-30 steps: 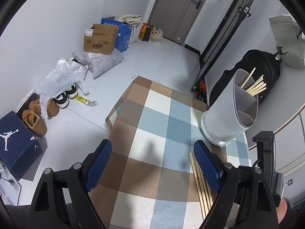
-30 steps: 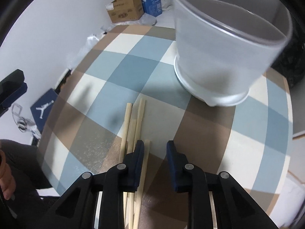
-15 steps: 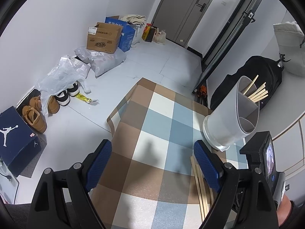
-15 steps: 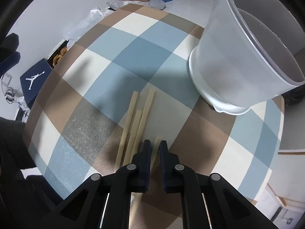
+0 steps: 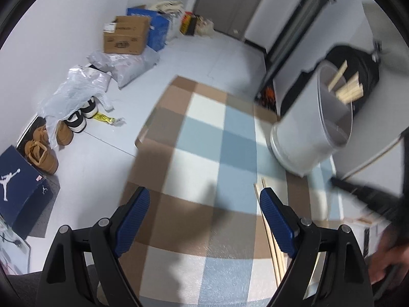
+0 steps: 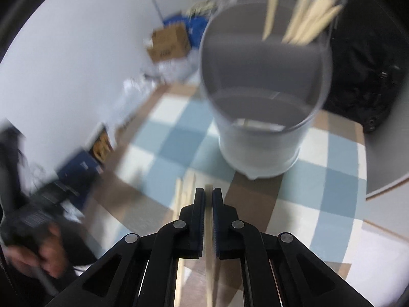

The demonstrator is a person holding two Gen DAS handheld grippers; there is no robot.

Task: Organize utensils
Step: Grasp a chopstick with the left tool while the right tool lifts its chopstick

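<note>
clamping one chopstick [image 6: 208,220], the right gripper [image 6: 208,199] has lifted it off the cloth [image 6: 163,140]; left gripper [image 5: 204,220] gapes empty.

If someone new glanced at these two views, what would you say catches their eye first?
Probably the right hand-held gripper, shut on a single wooden chopstick above the checked tablecloth. Just beyond stands the grey utensil holder, with chopsticks already sticking out of its far compartment. More chopsticks lie beside the open left hand-held gripper.
</note>
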